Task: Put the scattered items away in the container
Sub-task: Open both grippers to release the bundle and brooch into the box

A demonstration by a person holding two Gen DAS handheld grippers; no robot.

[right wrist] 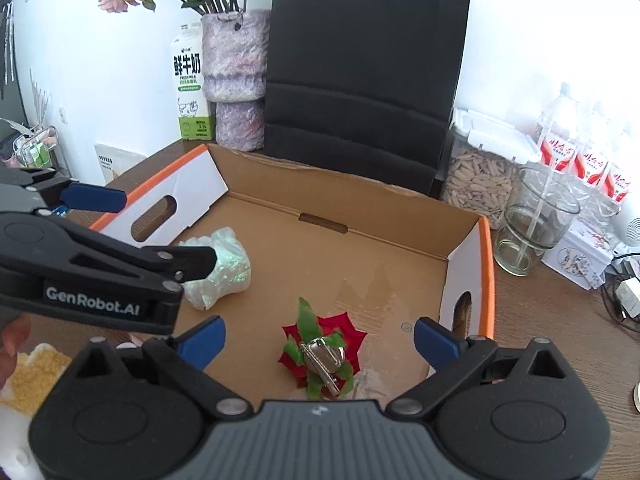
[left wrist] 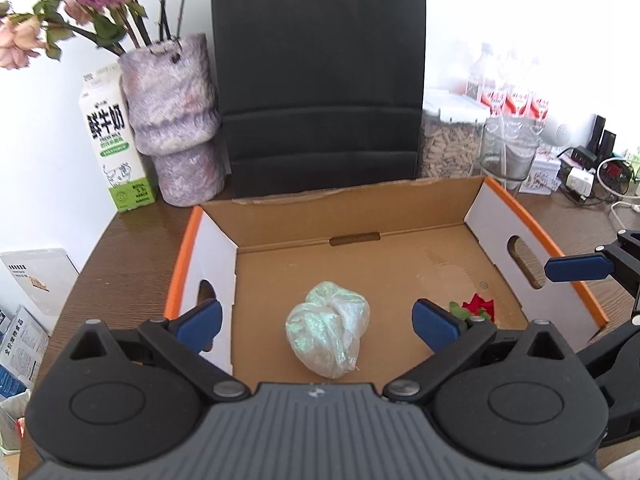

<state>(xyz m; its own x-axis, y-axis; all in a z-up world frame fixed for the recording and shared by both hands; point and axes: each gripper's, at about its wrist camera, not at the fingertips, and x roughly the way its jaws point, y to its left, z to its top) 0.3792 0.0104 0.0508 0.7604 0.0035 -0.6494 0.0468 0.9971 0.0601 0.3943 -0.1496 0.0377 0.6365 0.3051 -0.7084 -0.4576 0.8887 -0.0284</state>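
An open cardboard box with orange rims lies on the wooden table. On its floor rests a crumpled, shimmering white plastic bundle, loose between the wide-apart blue pads of my left gripper, which hovers above it and is open. To its right lies a red flower clip with green leaves. In the right wrist view that flower clip lies metal side up below my right gripper, open and touching nothing. The bundle is partly hidden behind the left gripper's fingers.
Behind the box stand a black chair back, a purple vase of dried flowers and a milk carton. A seed jar, a glass, bottles, a tin and cables crowd the right. A yellow-white soft item lies near left.
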